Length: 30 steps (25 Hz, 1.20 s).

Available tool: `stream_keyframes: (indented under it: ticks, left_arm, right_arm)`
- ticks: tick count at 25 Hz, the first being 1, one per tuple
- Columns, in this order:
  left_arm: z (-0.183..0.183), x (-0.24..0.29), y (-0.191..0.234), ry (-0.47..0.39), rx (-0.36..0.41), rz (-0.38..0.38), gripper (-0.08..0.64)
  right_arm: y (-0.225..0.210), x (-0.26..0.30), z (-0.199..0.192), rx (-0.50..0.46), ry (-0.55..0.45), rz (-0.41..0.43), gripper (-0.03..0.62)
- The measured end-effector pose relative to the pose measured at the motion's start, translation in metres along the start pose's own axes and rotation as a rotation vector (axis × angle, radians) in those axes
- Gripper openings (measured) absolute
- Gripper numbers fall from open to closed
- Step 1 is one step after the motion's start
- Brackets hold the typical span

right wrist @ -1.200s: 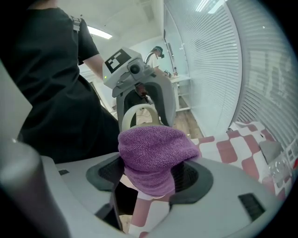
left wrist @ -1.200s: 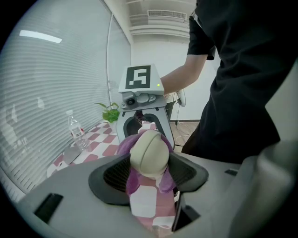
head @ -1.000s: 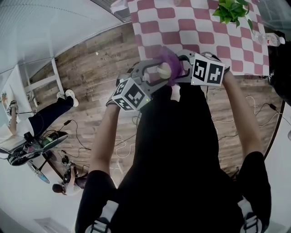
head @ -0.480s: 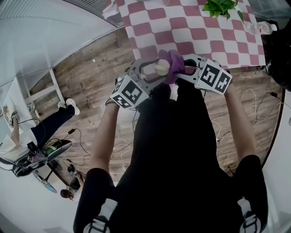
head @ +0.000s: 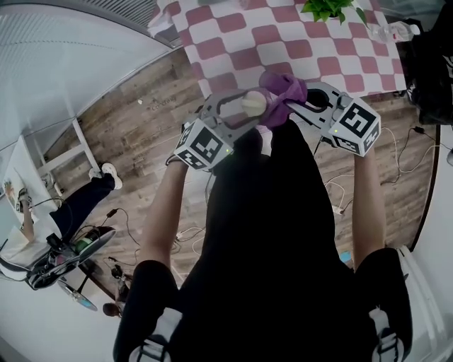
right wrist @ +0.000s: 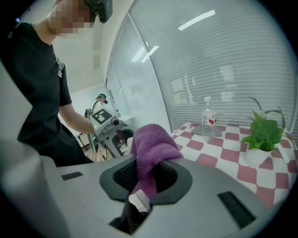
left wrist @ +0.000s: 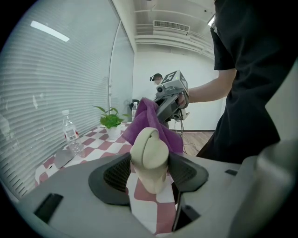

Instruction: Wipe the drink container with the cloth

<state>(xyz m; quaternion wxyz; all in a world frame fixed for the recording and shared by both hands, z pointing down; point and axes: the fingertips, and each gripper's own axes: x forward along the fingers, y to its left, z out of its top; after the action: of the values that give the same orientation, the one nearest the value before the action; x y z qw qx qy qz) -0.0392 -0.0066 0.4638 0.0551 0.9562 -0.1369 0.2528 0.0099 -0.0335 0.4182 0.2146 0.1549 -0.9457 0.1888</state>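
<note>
A beige drink container [head: 253, 104] with a rounded lid is held in the air in front of the person, and my left gripper [head: 244, 113] is shut on it. In the left gripper view the container [left wrist: 149, 155] stands upright between the jaws of my left gripper [left wrist: 150, 179]. A purple cloth [head: 284, 92] hangs bunched at the container's right side, touching it. My right gripper [head: 301, 102] is shut on the cloth; its jaws have just been closing with the cloth between them. In the right gripper view the cloth [right wrist: 151, 144] fills the gap of my right gripper [right wrist: 144, 179].
A table with a red and white checked cover [head: 283, 42] stands ahead, bearing a potted plant [head: 327, 8] and a clear water bottle [head: 389, 32]. Cables lie on the wooden floor [head: 141, 120]. Another person [head: 71, 201] sits at the far left.
My right gripper has risen, rolled and swung to the right, and it now grips the cloth. The cloth has shifted up beside the container's top. The left gripper has barely moved.
</note>
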Motion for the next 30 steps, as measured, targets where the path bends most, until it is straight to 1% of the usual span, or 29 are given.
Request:
stream_keyframes:
  ticks: [4, 10, 13, 17, 19, 21, 27, 28, 30]
  left_arm:
    - [0.004, 0.005, -0.004, -0.013, 0.017, -0.006, 0.275]
    - [0.010, 0.015, -0.006, -0.027, 0.019, 0.000, 0.273]
    - [0.011, 0.018, -0.008, -0.021, 0.022, 0.009, 0.273]
    - [0.013, 0.024, -0.015, -0.010, 0.030, 0.031, 0.273]
    - [0.012, 0.028, -0.021, 0.009, 0.036, 0.045, 0.273]
    - [0.010, 0.030, -0.021, 0.032, 0.037, 0.071, 0.273]
    - [0.010, 0.028, -0.020, 0.093, -0.013, 0.185, 0.273]
    - [0.010, 0.027, -0.021, 0.098, -0.025, 0.209, 0.273]
    - [0.015, 0.023, -0.021, 0.078, -0.072, 0.267, 0.273]
  right_arm:
    - [-0.003, -0.026, 0.009, 0.011, -0.059, -0.088, 0.067]
    - [0.007, -0.052, 0.010, 0.008, -0.101, -0.173, 0.067]
    - [0.013, -0.059, 0.005, 0.020, -0.108, -0.183, 0.067]
    - [0.019, -0.066, -0.009, 0.016, -0.081, -0.172, 0.067]
    - [0.020, -0.072, -0.013, 0.011, -0.079, -0.168, 0.067]
    - [0.020, -0.078, -0.013, 0.006, -0.088, -0.167, 0.067]
    - [0.015, -0.105, -0.018, -0.004, -0.122, -0.189, 0.067]
    - [0.015, -0.111, -0.020, -0.004, -0.128, -0.189, 0.067]
    - [0.017, -0.119, -0.023, -0.009, -0.138, -0.176, 0.067]
